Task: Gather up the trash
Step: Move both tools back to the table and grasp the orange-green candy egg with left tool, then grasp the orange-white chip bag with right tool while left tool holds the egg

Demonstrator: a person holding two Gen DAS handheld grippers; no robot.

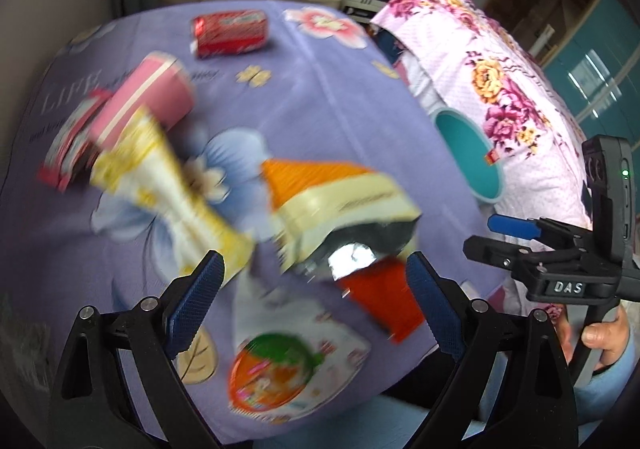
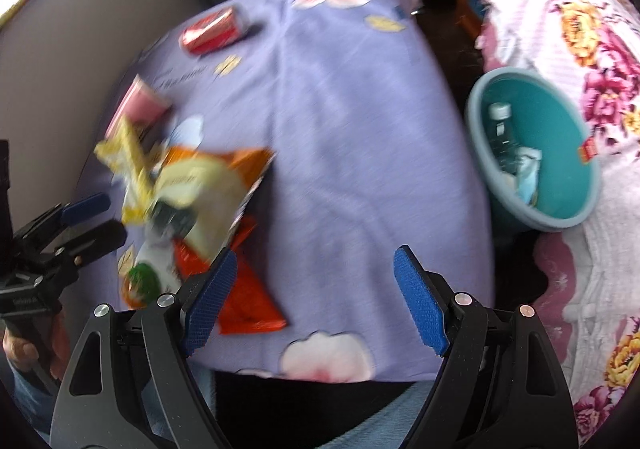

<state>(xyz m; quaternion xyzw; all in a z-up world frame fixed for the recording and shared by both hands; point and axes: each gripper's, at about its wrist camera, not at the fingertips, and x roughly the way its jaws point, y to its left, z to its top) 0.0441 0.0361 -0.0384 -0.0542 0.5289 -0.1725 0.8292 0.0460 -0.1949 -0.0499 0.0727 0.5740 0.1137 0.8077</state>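
While both views are smeared by motion blur, the layout reads well enough: a lavender floral cloth [image 1: 340, 121] covers the table and carries a scatter of snack litter. From the left wrist camera, the left gripper [image 1: 316, 305] has its blue-padded jaws spread wide with nothing pinched between them; just past its tips, at about twelve o'clock, lies an orange and cream foil snack bag [image 1: 340, 205] with its silver lining showing at the torn mouth, and a flat red wrapper [image 1: 380, 301] lies beneath the gap itself, nearer the right-hand pad. A crumpled yellow and white wrapper [image 1: 176, 193] sits at ten o'clock, a pink rectangular carton [image 1: 148, 101] beyond it, a red crushed packet [image 1: 230, 33] far off at eleven, and a round orange and green printed lid or pack [image 1: 276, 377] at six, close to the camera. The teal round plastic bin [image 1: 470, 157] (partly tucked under a pink flowered quilt [image 1: 500, 89]) stands at two o'clock, off the table's edge. From the right wrist camera, the right gripper [image 2: 316, 301] is likewise wide open and empty over bare cloth, the litter heap at its nine to ten o'clock and the bin at two, holding a clear plastic bottle [image 2: 504, 137].
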